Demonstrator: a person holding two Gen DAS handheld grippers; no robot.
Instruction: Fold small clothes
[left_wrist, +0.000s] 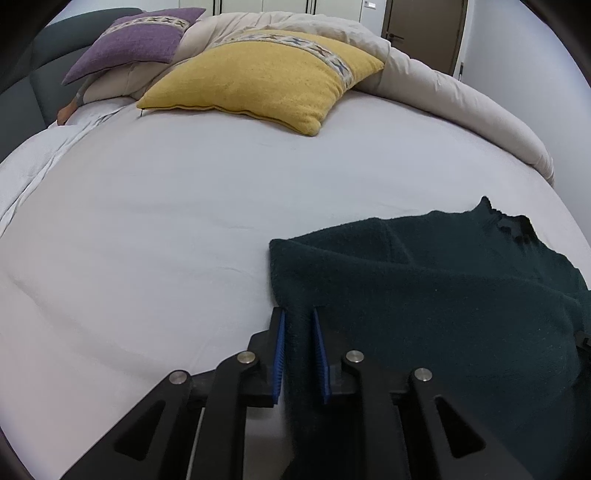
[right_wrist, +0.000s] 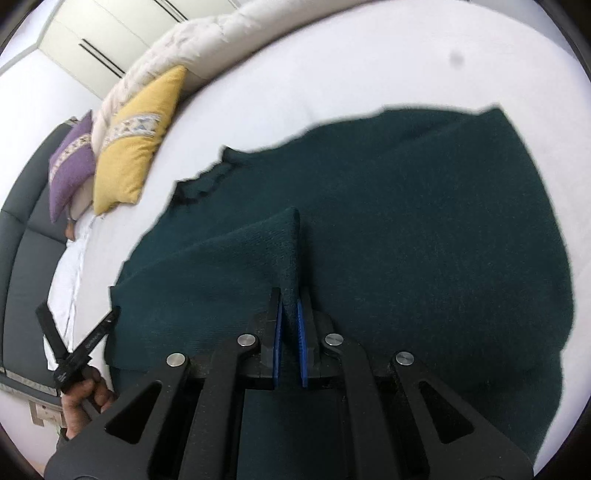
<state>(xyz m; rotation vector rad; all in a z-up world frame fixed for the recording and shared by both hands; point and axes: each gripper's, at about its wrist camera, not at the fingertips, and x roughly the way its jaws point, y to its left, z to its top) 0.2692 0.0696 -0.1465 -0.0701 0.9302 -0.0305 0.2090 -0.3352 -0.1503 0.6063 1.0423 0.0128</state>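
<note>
A dark green knitted sweater (right_wrist: 406, 221) lies spread on the white bed sheet (left_wrist: 166, 221); it also shows in the left wrist view (left_wrist: 443, 280). My left gripper (left_wrist: 298, 314) is shut on a fold of the sweater's left edge, cloth pinched between its blue pads. My right gripper (right_wrist: 290, 295) is shut on a raised fold of the sweater, lifted into a ridge above the rest. The left gripper also shows at the lower left of the right wrist view (right_wrist: 79, 332), held by a hand.
A yellow cushion (left_wrist: 258, 77) and a purple cushion (left_wrist: 136, 40) lie at the head of the bed beside a rolled beige duvet (left_wrist: 461, 99). A dark grey headboard (left_wrist: 33, 74) is at the left. A door (left_wrist: 424, 33) and wardrobe stand behind.
</note>
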